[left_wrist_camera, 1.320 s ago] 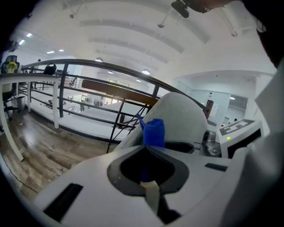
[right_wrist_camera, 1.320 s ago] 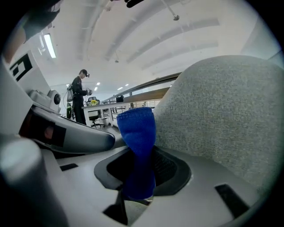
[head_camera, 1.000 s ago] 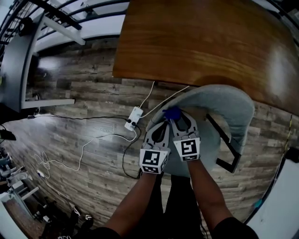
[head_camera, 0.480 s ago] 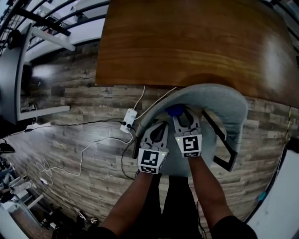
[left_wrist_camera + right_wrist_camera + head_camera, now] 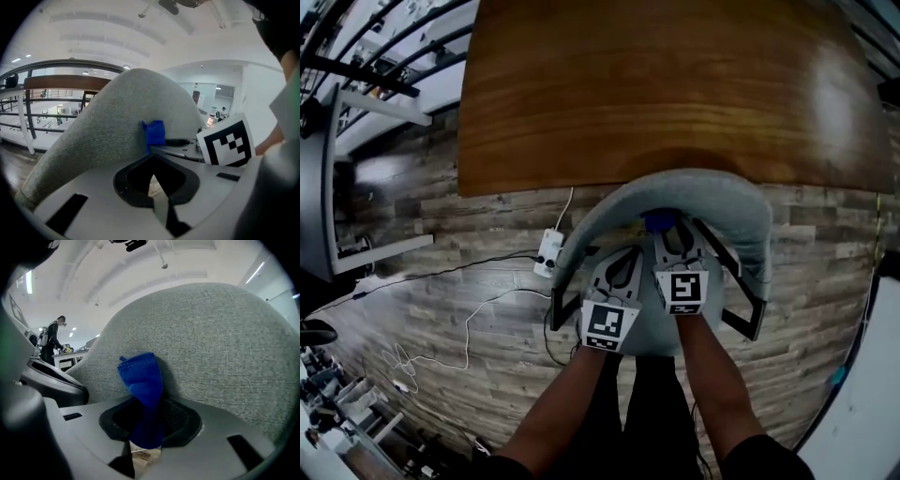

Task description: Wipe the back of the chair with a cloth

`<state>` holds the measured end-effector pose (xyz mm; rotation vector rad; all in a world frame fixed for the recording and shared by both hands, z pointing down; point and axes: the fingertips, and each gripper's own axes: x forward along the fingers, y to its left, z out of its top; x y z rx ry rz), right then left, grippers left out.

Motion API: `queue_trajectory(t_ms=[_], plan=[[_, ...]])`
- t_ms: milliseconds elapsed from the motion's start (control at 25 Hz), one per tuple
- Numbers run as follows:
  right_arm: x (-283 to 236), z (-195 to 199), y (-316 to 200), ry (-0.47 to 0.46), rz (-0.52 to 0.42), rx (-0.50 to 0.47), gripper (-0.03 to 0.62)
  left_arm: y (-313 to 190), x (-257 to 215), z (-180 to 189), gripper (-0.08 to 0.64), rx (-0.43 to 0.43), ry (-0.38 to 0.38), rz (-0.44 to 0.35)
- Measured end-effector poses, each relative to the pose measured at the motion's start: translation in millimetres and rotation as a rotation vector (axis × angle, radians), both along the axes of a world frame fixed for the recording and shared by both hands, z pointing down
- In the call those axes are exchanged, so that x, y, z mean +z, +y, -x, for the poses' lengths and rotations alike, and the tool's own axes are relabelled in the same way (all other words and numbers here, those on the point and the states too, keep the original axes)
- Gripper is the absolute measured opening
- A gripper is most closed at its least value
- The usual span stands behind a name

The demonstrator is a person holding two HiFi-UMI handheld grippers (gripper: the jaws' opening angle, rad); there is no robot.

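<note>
The grey upholstered chair (image 5: pixel 712 202) stands just in front of me, its curved back (image 5: pixel 211 348) toward the table. My right gripper (image 5: pixel 668 236) is shut on a small blue cloth (image 5: pixel 143 390), which stands up out of the jaws and presses on the inner face of the chair back near its middle. The blue cloth (image 5: pixel 655 222) also shows in the head view. Just left of it, my left gripper (image 5: pixel 622 269) is shut with nothing in it. In the left gripper view the chair back (image 5: pixel 112 126) fills the middle, with the blue cloth (image 5: pixel 154 134) and the right gripper's marker cube (image 5: pixel 228 145) to the right.
A wooden table (image 5: pixel 675 84) lies just beyond the chair. Black armrests (image 5: pixel 743 305) flank both grippers. A white power strip (image 5: pixel 547 253) and loose cables lie on the plank floor to the left. A person (image 5: pixel 51 341) stands far off.
The right gripper and cloth have slid along the chair back from its left part toward the middle. The left gripper has followed beside it, and the head view has shifted.
</note>
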<state>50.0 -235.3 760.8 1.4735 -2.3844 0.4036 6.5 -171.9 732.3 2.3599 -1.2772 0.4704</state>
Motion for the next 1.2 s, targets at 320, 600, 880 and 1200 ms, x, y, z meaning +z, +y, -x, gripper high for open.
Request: queue_trajectory(t_ms=[320, 600, 880, 1200], plan=[[11, -47, 2, -0.010, 0.006, 0.105, 0.117, 2, 14, -41, 0.005, 0.091, 0.004, 0.038], [8, -86, 9, 0.004, -0.005, 0.216, 0.117, -2, 8, -83, 0.005, 0.192, -0.011, 0.011], [5, -119, 23, 0.006, 0.006, 0.301, 0.117, -8, 4, -107, 0.005, 0.216, -0.012, 0.007], [5, -160, 46, 0.004, 0.023, 0.481, 0.117, -5, -1, -142, 0.005, 0.262, 0.020, 0.022]])
